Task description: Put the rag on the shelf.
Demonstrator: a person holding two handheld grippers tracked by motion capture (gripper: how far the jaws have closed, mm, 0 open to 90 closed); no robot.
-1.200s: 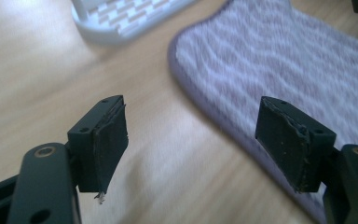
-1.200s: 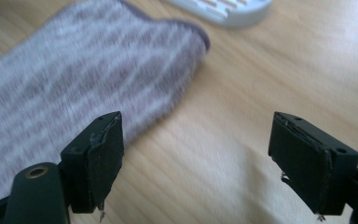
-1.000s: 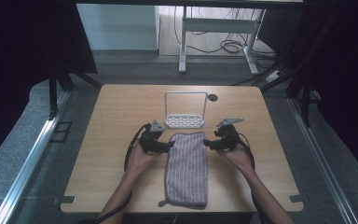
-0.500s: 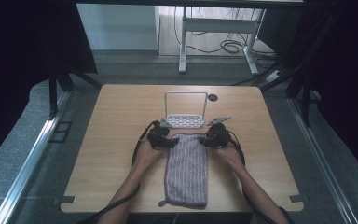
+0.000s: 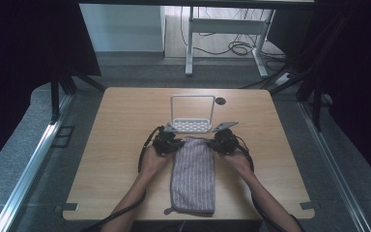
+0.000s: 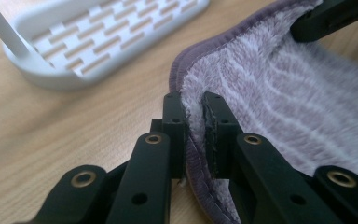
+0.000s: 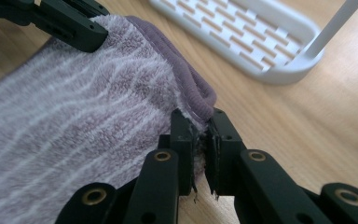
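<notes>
High view: both grippers pinch the towel's far corners.
The left gripper bites thinly beside the rack; the right gripper may slip off the hem.

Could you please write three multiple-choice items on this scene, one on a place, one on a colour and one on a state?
1. Where does the white rack stand?
A. beyond the towel's far edge
B. on the towel
C. at the table's near edge

2. What colour is the towel?
A. green
B. purple-grey with pale stripes
C. plain orange

3. How are the left gripper and right gripper?
A. both open above the table
B. one shut, one open
C. each shut on a far corner of the towel

Answers: 1 A, the high view shows the rack past the towel; 2 B, both gripper views show it; 3 C, pile is pinched between both pairs of jaws.
</notes>
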